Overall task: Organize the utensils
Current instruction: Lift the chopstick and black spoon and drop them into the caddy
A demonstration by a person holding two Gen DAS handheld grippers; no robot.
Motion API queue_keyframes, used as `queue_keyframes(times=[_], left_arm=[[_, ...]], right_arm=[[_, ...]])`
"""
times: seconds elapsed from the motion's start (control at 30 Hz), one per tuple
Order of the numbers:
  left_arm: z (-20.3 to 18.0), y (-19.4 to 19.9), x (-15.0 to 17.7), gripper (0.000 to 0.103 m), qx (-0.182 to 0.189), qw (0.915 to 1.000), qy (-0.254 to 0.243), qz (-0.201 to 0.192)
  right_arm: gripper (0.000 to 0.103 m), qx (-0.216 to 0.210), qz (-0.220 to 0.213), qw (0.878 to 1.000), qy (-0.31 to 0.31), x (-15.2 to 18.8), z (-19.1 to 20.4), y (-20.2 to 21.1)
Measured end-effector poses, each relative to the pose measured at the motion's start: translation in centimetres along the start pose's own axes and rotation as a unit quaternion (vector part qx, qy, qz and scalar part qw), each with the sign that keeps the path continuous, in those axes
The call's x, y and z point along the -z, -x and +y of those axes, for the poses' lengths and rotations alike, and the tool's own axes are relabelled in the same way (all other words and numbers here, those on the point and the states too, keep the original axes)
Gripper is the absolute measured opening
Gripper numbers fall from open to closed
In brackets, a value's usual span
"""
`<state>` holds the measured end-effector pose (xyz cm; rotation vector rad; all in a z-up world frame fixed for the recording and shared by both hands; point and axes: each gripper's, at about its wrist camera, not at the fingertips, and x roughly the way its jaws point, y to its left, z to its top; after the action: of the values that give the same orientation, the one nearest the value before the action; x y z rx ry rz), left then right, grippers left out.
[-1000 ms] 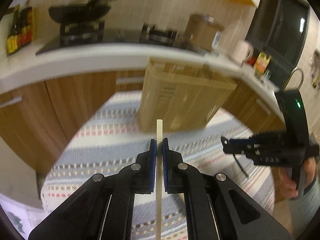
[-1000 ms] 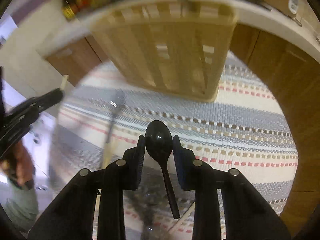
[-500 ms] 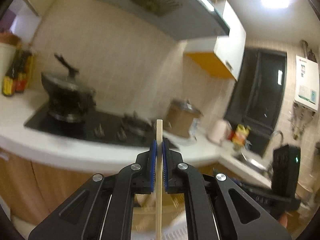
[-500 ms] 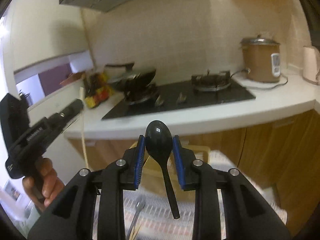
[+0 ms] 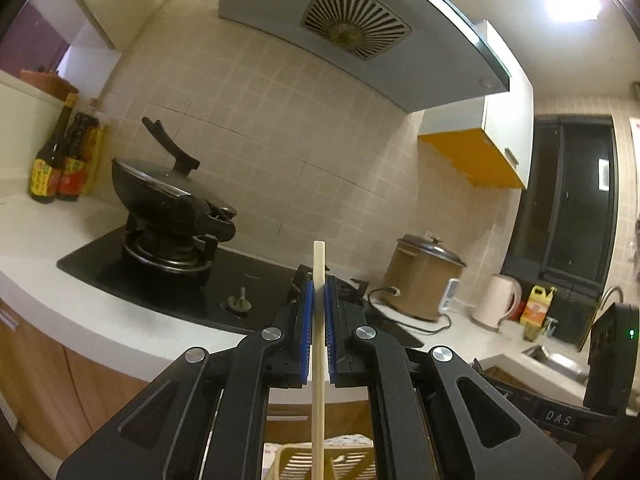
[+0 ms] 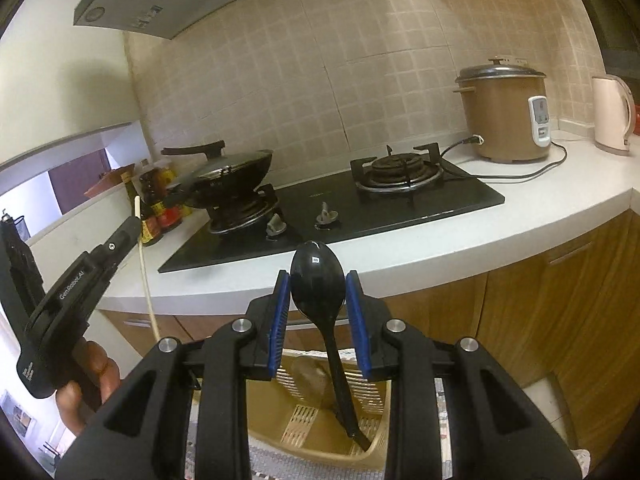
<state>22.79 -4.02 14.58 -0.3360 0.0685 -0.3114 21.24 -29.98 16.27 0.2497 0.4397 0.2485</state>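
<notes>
My left gripper (image 5: 319,292) is shut on a pale wooden chopstick (image 5: 319,344) that stands upright between the blue pads. It also shows at the left of the right wrist view (image 6: 134,222), with the chopstick (image 6: 146,276) hanging below it. My right gripper (image 6: 318,284) is shut on a black plastic spoon (image 6: 318,284), bowl up, handle pointing down into a beige slotted utensil basket (image 6: 316,412). The basket (image 5: 296,460) shows at the bottom of the left wrist view. Both grippers are raised and face the kitchen counter.
A white counter (image 6: 440,236) carries a black gas hob (image 6: 340,208) with a lidded wok (image 6: 228,176), sauce bottles (image 5: 56,164), a brown rice cooker (image 6: 504,112) and a pale kettle (image 6: 612,112). Wooden cabinets (image 6: 560,300) stand below. The basket sits on a striped cloth (image 6: 276,468).
Both grippers have tilted up from the striped cloth and basket to face the counter and wall. The chopstick and spoon stay clamped. The basket has dropped to the bottom of both views.
</notes>
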Motion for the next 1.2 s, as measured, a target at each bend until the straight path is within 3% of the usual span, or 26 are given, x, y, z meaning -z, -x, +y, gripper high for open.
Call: queue_keyframes(times=[0.27,0.57,0.87,0.9,0.93,1.0,1.07,1.2], left_arm=[[1.1,-0.5,-2.2,0.004,0.059,0.9975,0.04,-0.003],[1.1,-1.6,0.7,0.004,0.037,0.9987,0.003,-0.034],[1.4,-1.0,2.9,0.004,0.029,0.9993,-0.022,0.002],[1.6,-0.8,3.1,0.009,0.025,0.9994,-0.018,0.013],[1.9,-0.5,3.3,0.027,0.026,0.9993,-0.013,0.025],[2.5,0.2,3.4,0.04,0.03,0.9984,-0.004,0.048],[3.1,1.0,3.3,0.04,0.036,0.9972,0.002,0.066],[4.3,2.9,3.1,0.042,0.026,0.9927,0.012,0.118]], right_arm=[[0.025,0.006,-0.004,1.0,0.013,0.4,0.2,-0.7],[0.025,0.014,0.0,1.0,0.013,1.2,-0.5,-1.6],[0.027,0.007,-0.002,1.0,0.02,2.6,-0.1,-1.1],[0.027,0.008,-0.002,1.0,0.022,2.8,0.0,-0.8],[0.029,0.005,0.003,1.0,0.024,3.1,0.0,-0.4],[0.034,0.006,0.008,1.0,0.024,3.5,0.0,0.3],[0.065,0.004,0.01,1.0,0.02,3.9,0.0,1.1],[0.066,0.001,0.025,1.0,0.008,4.6,-0.3,3.3]])
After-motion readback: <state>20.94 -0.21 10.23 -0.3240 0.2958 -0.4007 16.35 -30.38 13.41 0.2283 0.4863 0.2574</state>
